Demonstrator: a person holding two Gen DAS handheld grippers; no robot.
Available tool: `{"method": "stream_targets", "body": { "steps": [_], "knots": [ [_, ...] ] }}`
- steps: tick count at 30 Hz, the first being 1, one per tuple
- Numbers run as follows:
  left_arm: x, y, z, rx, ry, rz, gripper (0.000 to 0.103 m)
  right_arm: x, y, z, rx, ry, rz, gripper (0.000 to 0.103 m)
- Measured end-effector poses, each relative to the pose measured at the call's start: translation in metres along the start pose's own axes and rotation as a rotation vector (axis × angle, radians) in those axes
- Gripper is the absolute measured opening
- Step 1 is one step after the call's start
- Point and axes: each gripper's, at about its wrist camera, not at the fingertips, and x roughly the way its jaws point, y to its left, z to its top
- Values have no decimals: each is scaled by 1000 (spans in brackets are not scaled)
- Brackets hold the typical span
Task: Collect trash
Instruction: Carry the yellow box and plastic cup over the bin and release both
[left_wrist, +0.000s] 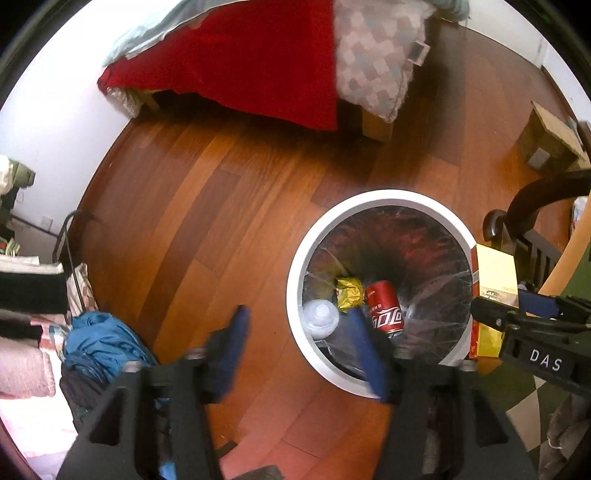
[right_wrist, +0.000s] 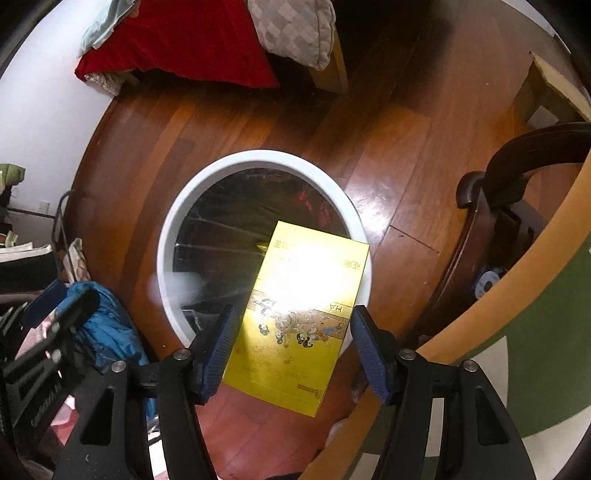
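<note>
Box (right_wrist: 299, 314), yellow carton, sits between your right gripper (right_wrist: 291, 349) fingers, jaws spread, no visible contact, over white bin (right_wrist: 166, 236) rim. Your left gripper (left_wrist: 301, 345) is released, empty; cola can (left_wrist: 384, 308), foil wrapper (left_wrist: 349, 293) lie inside.

The floor (right_wrist: 373, 122) is polished reddish wood planking, glossy enough to throw back a white glare at 3 o'clock of the bin (right_wrist: 168, 236), whose rim looks like smooth matt white plastic, lined with crinkled shiny film. The yellow box (right_wrist: 299, 310) is glossy foil-like card with a strong highlight. In the bin, the red can (left_wrist: 384, 308) is shiny metal and the gold wrapper (left_wrist: 349, 291) creased foil. The bed's red blanket (left_wrist: 251, 51) looks soft, matt cloth.
</note>
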Motion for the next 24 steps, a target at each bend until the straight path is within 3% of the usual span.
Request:
{"method": "stream_targets", "body": {
  "steps": [1, 2, 3, 8, 14, 24],
  "knots": [
    [-1, 2, -1, -6, -3, 1, 82, -3, 2, 0, 3, -4, 1, 76],
    [-4, 3, -2, -12, -11, 3, 82, -5, 3, 0, 4, -7, 6, 88],
    [-6, 4, -2, -12, -16, 3, 84, -8, 4, -1, -2, -9, 6, 94],
    [-22, 8, -9, -28, -36, -12, 90, -30, 13, -9, -42, -45, -58, 101],
    [-45, 15, -19, -61, -65, -31, 90, -67, 20, -23, -79, -102, -135, 101],
    [-106, 27, -41, -94, -148, -42, 90, -143, 22, -69, -120, -191, -124, 101]
  ]
}}
